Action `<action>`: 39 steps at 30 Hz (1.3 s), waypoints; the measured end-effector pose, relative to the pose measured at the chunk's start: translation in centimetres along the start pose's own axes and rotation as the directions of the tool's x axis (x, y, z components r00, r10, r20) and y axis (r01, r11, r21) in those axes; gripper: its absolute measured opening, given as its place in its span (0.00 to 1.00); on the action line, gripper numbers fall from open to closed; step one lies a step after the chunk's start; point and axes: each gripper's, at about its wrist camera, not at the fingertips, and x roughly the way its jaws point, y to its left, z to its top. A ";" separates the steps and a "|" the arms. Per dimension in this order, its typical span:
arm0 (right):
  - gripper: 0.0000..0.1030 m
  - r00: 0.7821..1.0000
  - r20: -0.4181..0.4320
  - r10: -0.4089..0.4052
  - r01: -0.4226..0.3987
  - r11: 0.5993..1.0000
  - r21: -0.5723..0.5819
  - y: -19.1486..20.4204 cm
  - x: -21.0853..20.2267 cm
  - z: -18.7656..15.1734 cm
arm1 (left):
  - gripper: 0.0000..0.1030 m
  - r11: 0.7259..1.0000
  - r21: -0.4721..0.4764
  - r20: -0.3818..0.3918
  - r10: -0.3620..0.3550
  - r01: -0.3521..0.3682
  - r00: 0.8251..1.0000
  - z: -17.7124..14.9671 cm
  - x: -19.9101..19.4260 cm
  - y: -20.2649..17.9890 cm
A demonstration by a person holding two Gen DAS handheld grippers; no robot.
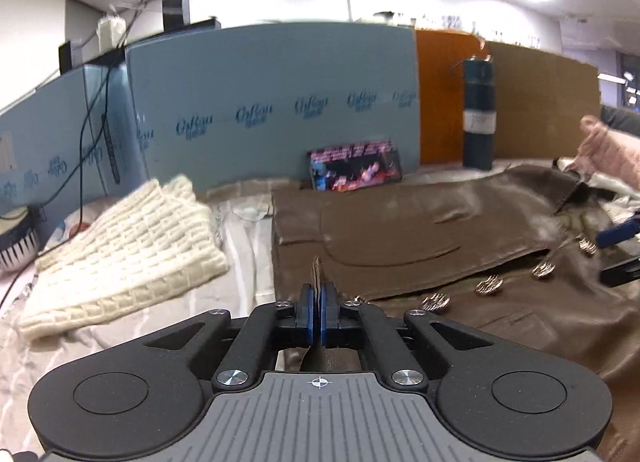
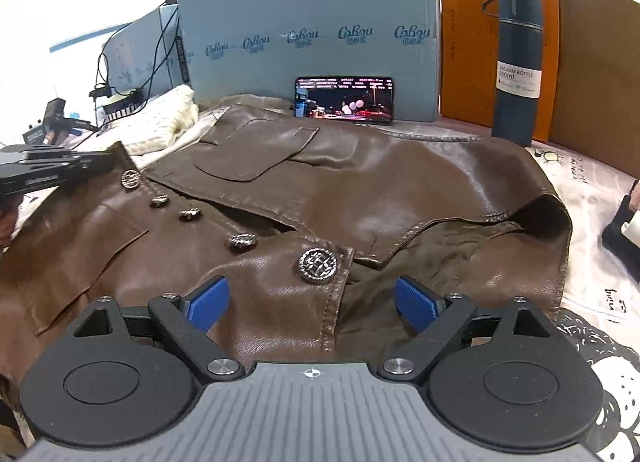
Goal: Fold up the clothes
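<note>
Your left tool (image 1: 319, 308) has its blue pads pressed together on a thin edge of the brown leather jacket (image 1: 420, 229) — the pinched strip stands up between the fingers. Ahead and to the right of that tool the jacket lies spread over the patterned cloth-covered counter (image 1: 248, 254), its row of silver buttons (image 1: 489, 285) running off to the right. To the left of it sits a folded cream knit sweater (image 1: 124, 238), just beside the jacket's edge.

Your right tool (image 2: 312, 302) is wide open, one blue pad on each side of the jacket's front placket, hovering close over the leather; whether the pads touch it you cannot tell. Right between the fingers sits the largest silver button (image 2: 318, 264), with the smaller ones trailing away to the left toward your left tool (image 2: 48, 171), which shows at the far left edge of the jacket. The collar opening (image 2: 460, 246) gapes just ahead and to the right.

Beyond the jacket, a phone (image 2: 344, 100) with a lit screen leans against a blue foam board (image 2: 312, 13), and a dark vacuum bottle (image 2: 516, 65) stands upright further right — in front of an orange panel (image 2: 464, 41).
</note>
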 end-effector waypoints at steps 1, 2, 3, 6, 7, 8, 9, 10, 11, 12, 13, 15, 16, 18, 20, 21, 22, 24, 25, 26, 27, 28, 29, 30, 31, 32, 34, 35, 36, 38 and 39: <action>0.87 1.000 -0.005 -0.006 0.006 1.000 -0.004 0.0 0.1 0.0 | 0.02 1.000 0.020 -0.029 0.016 -0.016 0.999 0.0 0.7 -0.1; 0.87 1.000 -0.011 -0.023 0.022 1.000 -0.011 0.0 0.1 -0.1 | 0.03 0.999 0.042 -0.064 0.026 -0.024 0.998 -0.2 1.3 -0.3; 0.87 0.999 -0.019 -0.046 0.045 0.999 -0.022 0.1 0.2 -0.2 | 0.05 0.998 0.063 -0.096 0.037 -0.031 0.995 -0.3 1.8 -0.4; 0.88 0.993 -0.028 -0.111 0.108 0.990 -0.085 0.3 0.3 -0.6 | 0.16 0.994 0.093 -0.113 0.070 -0.059 0.991 -0.4 1.9 -0.4; 0.88 0.992 -0.026 -0.122 0.119 0.989 -0.092 0.3 0.3 -0.7 | 0.24 0.993 0.091 -0.102 0.083 -0.074 0.991 -0.4 1.7 -0.3; 0.88 0.991 -0.024 -0.130 0.127 0.988 -0.092 0.2 0.2 -0.7 | 0.35 0.992 0.081 -0.087 0.101 -0.094 0.991 -0.3 1.2 -0.1; 0.88 0.991 -0.018 -0.135 0.133 0.987 -0.089 0.1 0.1 -0.7 | 0.42 0.991 0.070 -0.071 0.117 -0.112 0.991 -0.2 0.7 0.0; 0.88 0.990 -0.008 -0.141 0.140 0.986 -0.086 0.0 0.0 -0.8 | 0.57 0.993 0.057 -0.040 0.108 -0.106 0.993 -0.2 -0.2 0.1; 0.88 0.990 0.012 -0.140 0.141 0.987 -0.083 0.0 -0.4 -0.8 | 0.70 0.994 0.044 -0.010 0.100 -0.100 0.995 -0.2 -1.1 0.2; 0.88 0.990 0.041 -0.134 0.137 0.987 -0.079 0.0 -0.9 -0.8 | 0.75 0.995 0.033 0.021 0.090 -0.091 0.996 -0.1 -2.0 0.3; 0.88 0.990 0.074 -0.118 0.123 0.990 -0.074 -0.1 -1.6 -0.8 | 0.82 0.997 0.044 0.051 0.056 -0.058 0.997 -0.4 -3.3 0.2; 0.89 0.988 0.139 -0.070 0.080 0.994 -0.073 -0.3 -3.1 -1.1 | 0.91 0.998 0.070 0.110 -0.013 0.006 0.994 -0.9 -5.7 0.0; 0.91 0.985 0.165 -0.047 0.062 0.995 -0.083 -0.3 -3.7 -1.2 | 0.97 0.995 0.098 0.124 -0.043 0.030 0.991 -1.3 -6.8 -0.3; 1.00 0.980 0.201 -0.005 0.029 0.993 -0.118 -0.3 -4.9 -1.6 | 0.98 0.984 0.170 0.140 -0.074 0.050 0.987 -2.1 -8.4 -1.5; 1.00 0.977 0.212 0.036 -0.001 0.987 -0.162 -0.1 -5.9 -2.2 | 0.99 0.972 0.224 0.138 -0.103 0.070 0.985 -2.7 -9.7 -2.5; 1.00 0.977 0.207 0.050 -0.012 0.983 -0.181 0.0 -6.3 -2.4 | 0.99 0.966 0.246 0.135 -0.121 0.085 0.983 -2.9 -10.4 -2.8; 1.00 0.978 0.197 0.063 -0.023 0.979 -0.201 0.1 -6.7 -2.7 | 0.99 0.957 0.258 0.126 -0.166 0.129 0.978 -3.1 -10.9 -3.0; 1.00 0.982 0.167 0.087 -0.045 0.969 -0.245 0.5 -7.4 -3.4 | 0.99 0.933 0.280 0.094 -0.261 0.226 0.961 -3.4 -12.0 -3.2; 1.00 0.984 0.147 0.097 -0.055 0.963 -0.262 0.6 -7.8 -3.7 | 1.00 0.916 0.292 0.067 -0.305 0.274 0.950 -3.6 -12.7 -3.2; 1.00 0.986 0.127 0.105 -0.067 0.958 -0.279 0.7 -8.1 -4.0 | 1.00 0.897 0.303 0.039 -0.348 0.321 0.937 -3.8 -13.4 -3.2; 1.00 0.988 0.106 0.114 -0.078 0.952 -0.296 0.7 -8.4 -4.3 | 1.00 0.877 0.322 0.016 -0.383 0.358 0.924 -4.1 -13.8 -3.5; 1.00 0.989 0.089 0.122 -0.089 0.947 -0.307 0.8 -8.7 -4.6 | 1.00 0.857 0.352 -0.005 -0.400 0.376 0.916 -4.4 -14.2 -3.9; 1.00 0.989 0.074 0.129 -0.100 0.944 -0.313 0.9 -9.0 -4.9 | 1.00 0.837 0.381 -0.026 -0.415 0.393 0.909 -4.8 -14.5 -4.3; 1.00 0.989 0.062 0.138 -0.111 0.942 -0.318 0.9 -9.2 -5.1 | 1.00 0.826 0.411 -0.048 -0.403 0.386 0.914 -5.1 -14.5 -4.7; 1.00 0.988 0.052 0.147 -0.123 0.939 -0.321 0.9 -9.4 -5.2 | 1.00 0.820 0.440 -0.071 -0.373 0.365 0.925 -5.3 -14.3 -5.3; 1.00 0.988 0.044 0.151 -0.129 0.938 -0.323 1.0 -9.5 -5.4 | 1.00 0.813 0.469 -0.093 -0.342 0.344 0.935 -5.5 -14.0 -5.8; 1.00 0.988 0.037 0.148 -0.128 0.937 -0.324 1.1 -9.5 -5.6 | 1.00 0.797 0.525 -0.122 -0.277 0.299 0.953 -6.0 -13.1 -6.8; 1.00 0.988 0.035 0.152 -0.132 0.936 -0.325 1.2 -9.4 -5.6 | 1.00 0.786 0.552 -0.135 -0.245 0.278 0.960 -6.3 -12.6 -7.4; 1.00 0.987 0.033 0.160 -0.141 0.934 -0.327 1.3 -9.3 -5.7 | 1.00 0.775 0.571 -0.145 -0.229 0.270 0.963 -6.5 -12.3 -7.7; 1.00 0.982 0.025 0.185 -0.166 0.928 -0.333 1.6 -9.1 -5.8 | 1.00 0.767 0.586 -0.145 -0.217 0.261 0.965 -6.7 -12.0 -8.0; 1.00 0.978 0.016 0.206 -0.189 0.922 -0.339 1.9 -9.0 -5.8 | 1.00 0.770 0.584 -0.136 -0.221 0.259 0.966 -6.6 -12.0 -7.9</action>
